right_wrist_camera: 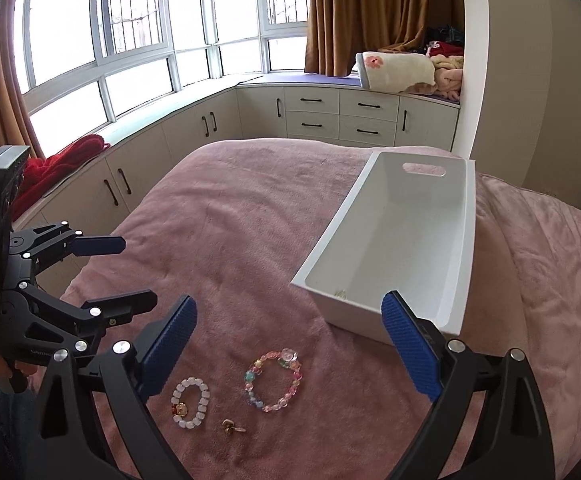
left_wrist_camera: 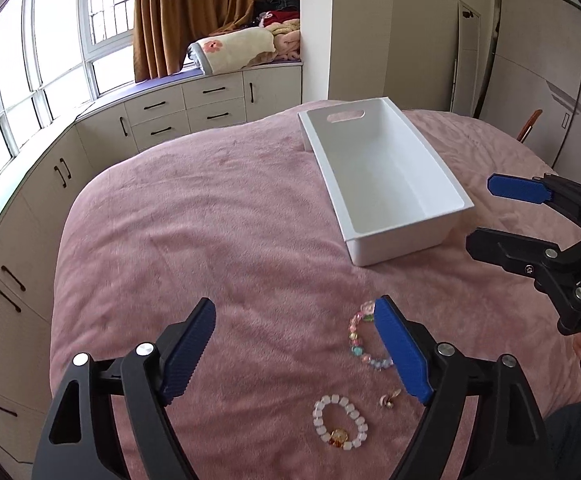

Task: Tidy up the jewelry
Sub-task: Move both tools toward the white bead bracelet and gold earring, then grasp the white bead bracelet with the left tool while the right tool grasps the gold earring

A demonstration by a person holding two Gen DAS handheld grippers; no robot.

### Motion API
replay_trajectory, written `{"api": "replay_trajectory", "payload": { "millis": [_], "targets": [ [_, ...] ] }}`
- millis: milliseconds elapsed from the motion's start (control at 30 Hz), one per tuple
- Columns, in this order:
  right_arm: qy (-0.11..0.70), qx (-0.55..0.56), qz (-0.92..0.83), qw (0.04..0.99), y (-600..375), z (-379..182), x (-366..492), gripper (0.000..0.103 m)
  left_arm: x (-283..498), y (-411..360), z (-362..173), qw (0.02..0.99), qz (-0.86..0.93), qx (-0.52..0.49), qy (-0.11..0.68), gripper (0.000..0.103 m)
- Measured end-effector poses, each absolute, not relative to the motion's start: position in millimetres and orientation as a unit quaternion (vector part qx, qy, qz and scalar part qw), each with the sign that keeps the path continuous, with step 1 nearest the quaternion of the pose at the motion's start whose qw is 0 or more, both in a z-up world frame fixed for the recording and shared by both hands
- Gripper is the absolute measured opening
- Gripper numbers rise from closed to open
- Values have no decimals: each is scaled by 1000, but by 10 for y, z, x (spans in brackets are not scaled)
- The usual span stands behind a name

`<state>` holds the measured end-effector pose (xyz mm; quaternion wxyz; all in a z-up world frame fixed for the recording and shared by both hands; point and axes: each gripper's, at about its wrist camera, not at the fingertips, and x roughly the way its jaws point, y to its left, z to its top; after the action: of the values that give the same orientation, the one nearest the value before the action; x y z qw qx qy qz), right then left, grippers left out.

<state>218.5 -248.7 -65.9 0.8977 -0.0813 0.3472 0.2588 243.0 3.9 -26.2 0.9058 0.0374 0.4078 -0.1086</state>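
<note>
Currently on the pink bedspread [right_wrist_camera: 250, 208], near its front edge, three loose pieces:

1. White bead bracelet [right_wrist_camera: 190, 402] with an amber charm, lying flat, nearest the front edge.
2. Pastel bead bracelet [right_wrist_camera: 273, 380], multicoloured, flat, just beside item 1 on the side toward the bin.
3. Small gold-toned piece [right_wrist_camera: 232, 426], possibly an earring or charm; too small to tell which.

Receptacle: white plastic bin [right_wrist_camera: 468, 240] with a handle slot, standing upright further back on the bedspread, toward its right side. One tiny pale item [right_wrist_camera: 341, 293] seems to lie at its near inner corner; identity unclear.

Left gripper [left_wrist_camera: 294, 352]: jaws spread wide, nothing between the pads, hanging above the jewelry. In its own view one blue pad overlaps the pastel bracelet.

Right gripper [right_wrist_camera: 290, 344]: jaws likewise spread wide and empty, poised over the same cluster, one pad seen against the bin's near wall.

Step in hand, as judged: between transfers, with both tools free and three pieces yet to be binned.

Next move calls for lowering one gripper over a single bracelet, pinching its bead ring without snagging the soft fabric, then carrying it over the bin's near rim.
</note>
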Motion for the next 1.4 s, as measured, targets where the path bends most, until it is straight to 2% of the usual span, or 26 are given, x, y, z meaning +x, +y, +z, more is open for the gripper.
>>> {"api": "replay_trajectory", "payload": {
  "millis": [467, 867, 1100, 1233, 1300, 1400],
  "targets": [
    [411, -119, 264, 864, -2239, -1592, 1836, 92, 2128, 165, -1267, 859, -115, 20, 499, 85],
    [466, -137, 263, 833, -2135, -2224, 1850, 74, 2154, 34, -1780, 834, -130, 26, 535, 85],
    [491, -147, 260, 818, -2091, -2461, 1858, 63, 2190, -63, -1891, 832, -118, 59, 539, 76],
    [494, -144, 258, 818, -2111, -2511, 1859, 62, 2203, -56, -1907, 834, -110, 59, 538, 70],
    [494, -146, 260, 817, -2119, -2511, 1856, 57, 2189, -45, -1918, 836, -102, 66, 535, 60],
    [495, -143, 263, 815, -2149, -2505, 1845, 51, 2182, -34, -1929, 837, -101, 65, 534, 57]
  ]
}}
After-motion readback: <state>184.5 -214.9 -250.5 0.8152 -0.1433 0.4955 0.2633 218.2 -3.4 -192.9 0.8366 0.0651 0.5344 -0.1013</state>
